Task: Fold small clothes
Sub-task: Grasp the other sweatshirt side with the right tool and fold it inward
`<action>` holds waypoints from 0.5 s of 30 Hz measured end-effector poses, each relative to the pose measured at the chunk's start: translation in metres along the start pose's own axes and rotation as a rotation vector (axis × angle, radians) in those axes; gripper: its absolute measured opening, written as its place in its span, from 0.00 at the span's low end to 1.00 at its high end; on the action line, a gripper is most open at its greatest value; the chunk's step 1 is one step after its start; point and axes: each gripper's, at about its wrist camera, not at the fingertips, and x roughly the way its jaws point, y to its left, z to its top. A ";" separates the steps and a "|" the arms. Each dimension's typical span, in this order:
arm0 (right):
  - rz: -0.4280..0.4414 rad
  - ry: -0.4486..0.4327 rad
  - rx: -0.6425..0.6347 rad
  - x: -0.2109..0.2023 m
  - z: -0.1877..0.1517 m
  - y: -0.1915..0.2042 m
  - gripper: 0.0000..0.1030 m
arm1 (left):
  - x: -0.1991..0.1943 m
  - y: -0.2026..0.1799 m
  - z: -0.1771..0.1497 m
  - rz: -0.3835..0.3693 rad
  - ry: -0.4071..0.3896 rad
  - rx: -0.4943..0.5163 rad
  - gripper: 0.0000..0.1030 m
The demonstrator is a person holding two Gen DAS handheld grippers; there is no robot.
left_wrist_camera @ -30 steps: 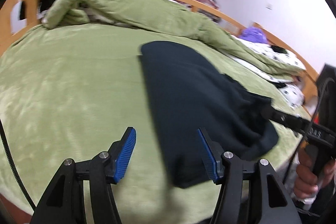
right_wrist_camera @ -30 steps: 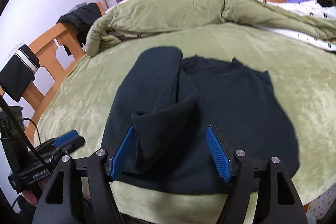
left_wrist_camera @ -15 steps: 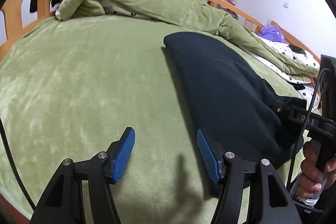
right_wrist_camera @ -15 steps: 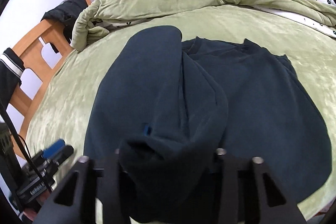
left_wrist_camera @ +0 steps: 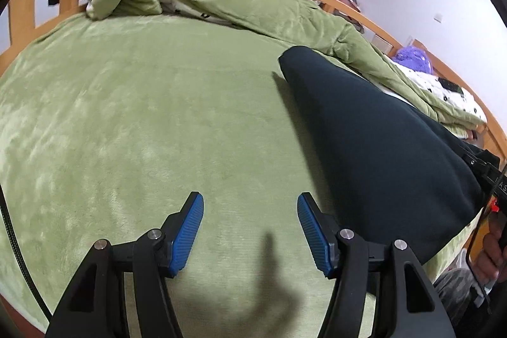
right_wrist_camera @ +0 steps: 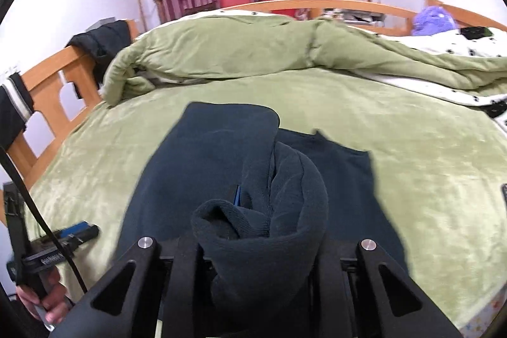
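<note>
My right tool (right_wrist_camera: pixel 253 230) is closing right now on a thick bunch of the dark navy garment (right_wrist_camera: pixel 221 167); the cloth is heaped up between its jaws, covering the pads almost entirely, with only a sliver of blue showing through the folds. The rest of the garment lies spread on the green bed cover (right_wrist_camera: pixel 412 129) straight ahead of that tool, one side already rolled over toward the middle.

My left tool (left_wrist_camera: pixel 250 224) is about half open with nothing in it, poised over bare bed cover; the garment's near edge (left_wrist_camera: pixel 364 129) sits just to its right, apart from the pads.

Here's what worries me. I'm pinching a wad, not a clean edge, so I may have caught several layers at once. If I carry it across like this, the fold likely comes out lumpy or drags the under layer along with it. The plush cover probably grips the fabric too, so a sideways pull could skew the whole piece rather than turn one flap. And with nothing pinning the far side, the garment could slide toward me. The other hand's cable (right_wrist_camera: pixel 35 205) runs close on my left; I judge it could snag if I swing that way.
</note>
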 end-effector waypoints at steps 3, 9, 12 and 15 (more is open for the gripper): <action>-0.076 -0.009 0.009 -0.012 -0.007 -0.031 0.19 | 0.001 -0.014 0.001 0.002 0.004 0.038 0.58; -0.107 0.140 0.102 0.009 -0.030 -0.085 0.23 | 0.002 -0.047 0.003 -0.038 0.017 0.100 0.58; -0.144 0.151 0.063 0.010 -0.034 -0.087 0.35 | 0.002 -0.066 0.006 -0.048 0.011 0.145 0.58; -0.185 0.092 0.053 -0.002 -0.030 -0.091 0.46 | 0.004 -0.080 0.009 -0.060 0.012 0.166 0.58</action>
